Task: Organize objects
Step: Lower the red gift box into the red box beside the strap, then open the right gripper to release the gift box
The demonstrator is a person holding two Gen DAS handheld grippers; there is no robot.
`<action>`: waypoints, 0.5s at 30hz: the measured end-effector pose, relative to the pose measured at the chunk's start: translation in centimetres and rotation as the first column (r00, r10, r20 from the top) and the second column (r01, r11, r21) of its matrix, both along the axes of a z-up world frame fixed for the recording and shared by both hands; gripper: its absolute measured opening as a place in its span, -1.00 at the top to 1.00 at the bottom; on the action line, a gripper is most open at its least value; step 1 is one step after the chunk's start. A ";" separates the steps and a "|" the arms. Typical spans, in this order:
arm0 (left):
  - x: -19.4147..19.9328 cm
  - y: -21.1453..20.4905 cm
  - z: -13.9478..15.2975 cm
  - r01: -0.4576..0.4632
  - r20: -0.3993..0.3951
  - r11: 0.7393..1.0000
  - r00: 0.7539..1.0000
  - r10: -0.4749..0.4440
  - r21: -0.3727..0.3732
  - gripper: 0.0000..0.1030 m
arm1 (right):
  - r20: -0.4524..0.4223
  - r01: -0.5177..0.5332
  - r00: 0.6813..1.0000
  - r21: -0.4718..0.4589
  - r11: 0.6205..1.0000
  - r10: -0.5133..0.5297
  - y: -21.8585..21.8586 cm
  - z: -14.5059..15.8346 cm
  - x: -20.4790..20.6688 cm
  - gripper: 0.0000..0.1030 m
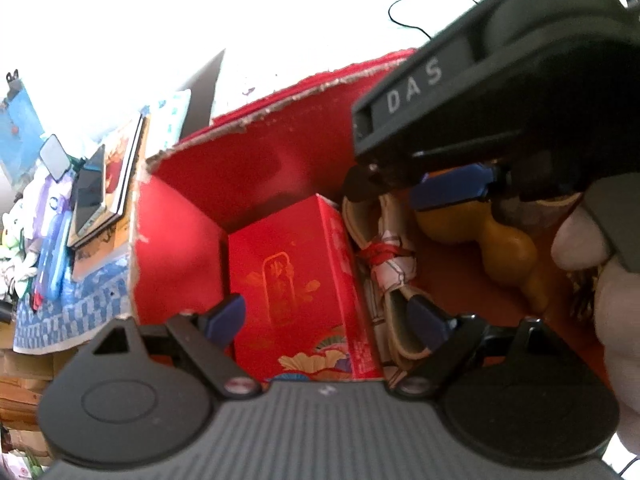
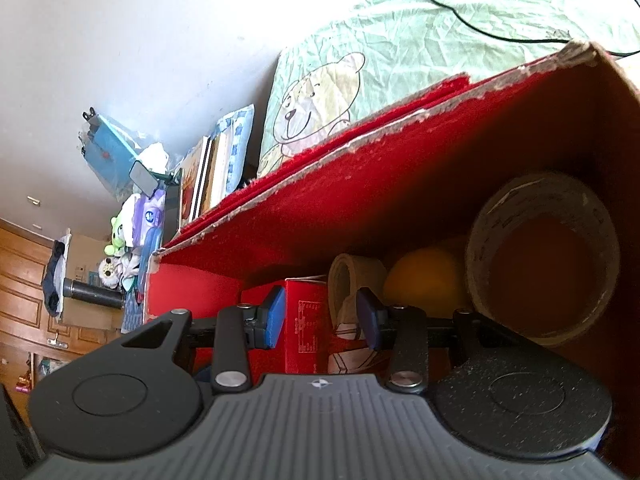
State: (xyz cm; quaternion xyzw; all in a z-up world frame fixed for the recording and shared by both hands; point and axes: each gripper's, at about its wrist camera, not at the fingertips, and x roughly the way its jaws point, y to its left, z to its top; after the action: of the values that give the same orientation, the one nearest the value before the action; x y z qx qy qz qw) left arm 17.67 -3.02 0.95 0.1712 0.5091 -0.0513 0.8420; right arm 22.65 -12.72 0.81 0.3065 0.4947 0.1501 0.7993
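Beside bedding, red carton holds red box, gourd, tape roll; both grippers gape.

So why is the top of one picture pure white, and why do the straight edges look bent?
Left wrist view: the background above the red box is blown out by bright light, detail lost. Right wrist view: exposure is gentler, so the bear-print sheet shows. Both are fisheye, bowing the box's torn rim.

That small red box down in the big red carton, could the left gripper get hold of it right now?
Probably yes. The left gripper is open, its blue fingers either side of the small red box, nothing between. The tied roll crowds the box's right side.
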 end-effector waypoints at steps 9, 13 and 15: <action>0.3 1.8 0.5 -0.004 0.055 1.000 0.999 0.004 -0.013 -0.79 | 0.040 0.045 0.998 -0.022 0.999 -0.044 0.0 0.5 -0.5 0.16; 0.5 2.4 0.9 -0.008 0.071 1.000 0.997 0.009 -0.016 -0.80 | 0.049 0.059 0.997 -0.031 0.998 -0.058 0.0 0.6 -0.6 0.16; -0.6 2.3 1.3 -0.011 0.082 1.000 0.997 0.012 -0.015 -0.80 | 0.053 0.063 0.997 -0.040 0.997 -0.060 0.1 0.7 -0.7 0.16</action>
State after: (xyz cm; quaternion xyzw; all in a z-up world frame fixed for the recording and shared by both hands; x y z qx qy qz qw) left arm 17.11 -0.70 2.22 0.1641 0.4746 -0.0433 0.8637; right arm 21.99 -12.58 1.52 0.3008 0.4673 0.1228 0.8223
